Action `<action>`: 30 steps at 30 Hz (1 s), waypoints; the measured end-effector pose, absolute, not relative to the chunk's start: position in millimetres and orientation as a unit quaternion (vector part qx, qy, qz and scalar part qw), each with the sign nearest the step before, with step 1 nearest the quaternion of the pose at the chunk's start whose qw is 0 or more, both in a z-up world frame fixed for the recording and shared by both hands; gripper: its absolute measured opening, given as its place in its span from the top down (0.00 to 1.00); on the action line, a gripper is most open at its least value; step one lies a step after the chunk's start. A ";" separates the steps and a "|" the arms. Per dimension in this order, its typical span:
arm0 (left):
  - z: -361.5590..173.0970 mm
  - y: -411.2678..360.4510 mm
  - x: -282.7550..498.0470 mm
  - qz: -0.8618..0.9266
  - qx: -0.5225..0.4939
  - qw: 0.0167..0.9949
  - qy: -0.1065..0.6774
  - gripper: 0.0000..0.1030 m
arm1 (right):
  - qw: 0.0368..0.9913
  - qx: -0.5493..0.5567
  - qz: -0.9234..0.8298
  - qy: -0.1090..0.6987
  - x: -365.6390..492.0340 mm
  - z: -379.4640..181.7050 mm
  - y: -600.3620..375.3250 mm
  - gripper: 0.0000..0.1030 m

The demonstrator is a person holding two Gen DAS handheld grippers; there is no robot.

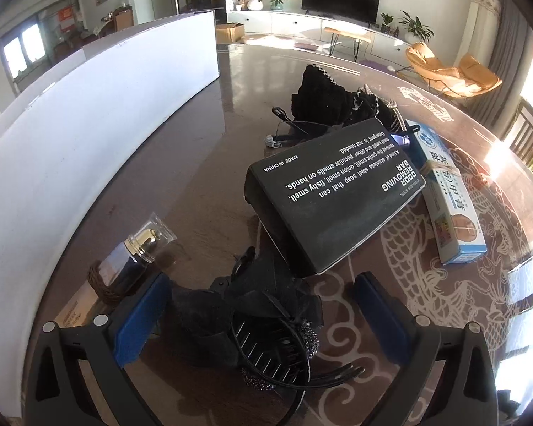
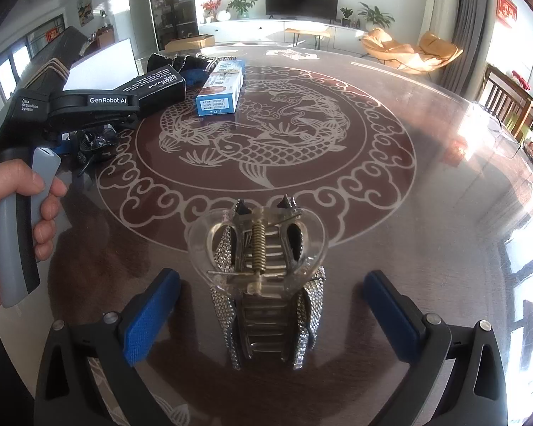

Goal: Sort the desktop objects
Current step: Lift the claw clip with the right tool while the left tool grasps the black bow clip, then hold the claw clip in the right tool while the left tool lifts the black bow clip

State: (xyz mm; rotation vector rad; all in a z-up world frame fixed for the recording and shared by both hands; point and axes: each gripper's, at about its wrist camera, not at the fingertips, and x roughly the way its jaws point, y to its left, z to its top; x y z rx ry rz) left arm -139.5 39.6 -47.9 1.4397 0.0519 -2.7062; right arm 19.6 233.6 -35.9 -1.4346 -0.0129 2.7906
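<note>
In the right wrist view a clear hair claw clip set with rhinestones [image 2: 266, 284] stands on the glass table [image 2: 426, 184]. My right gripper [image 2: 272, 284] is open wide around it, and both blue pads [image 2: 152, 316] stay clear of it. In the left wrist view my left gripper [image 1: 263, 294] is open over a heap of black hair pieces: a bow clip with a toothed comb and a beaded band [image 1: 270, 333]. Its pads [image 1: 142, 316] do not press on them. Just beyond lie a black "Odor Removing Bar" box [image 1: 334, 195] and a blue-white carton [image 1: 447, 198].
A glass bottle with a gold cap [image 1: 138, 248] and a wicker ring [image 1: 103, 284] lie left of the heap, by a long white panel [image 1: 106, 113]. Black lace-trimmed cloth [image 1: 323, 99] sits behind the box. A hand [image 2: 14, 213] holds the left tool's housing [image 2: 92, 104].
</note>
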 end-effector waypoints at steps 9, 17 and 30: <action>-36.5 34.1 -80.4 -0.892 0.434 -0.119 -0.040 0.35 | 0.002 -0.457 0.889 -0.004 19.5 -36.1 233.5 0.00; -31.9 39.1 -17.5 -0.875 0.426 -0.212 -0.088 0.35 | 0.002 -0.457 0.889 -0.004 19.1 -36.2 232.9 0.00; -35.1 44.8 -25.6 -0.875 0.427 -0.211 -0.089 0.35 | 0.005 -0.458 0.889 -0.006 18.2 -36.1 232.4 0.00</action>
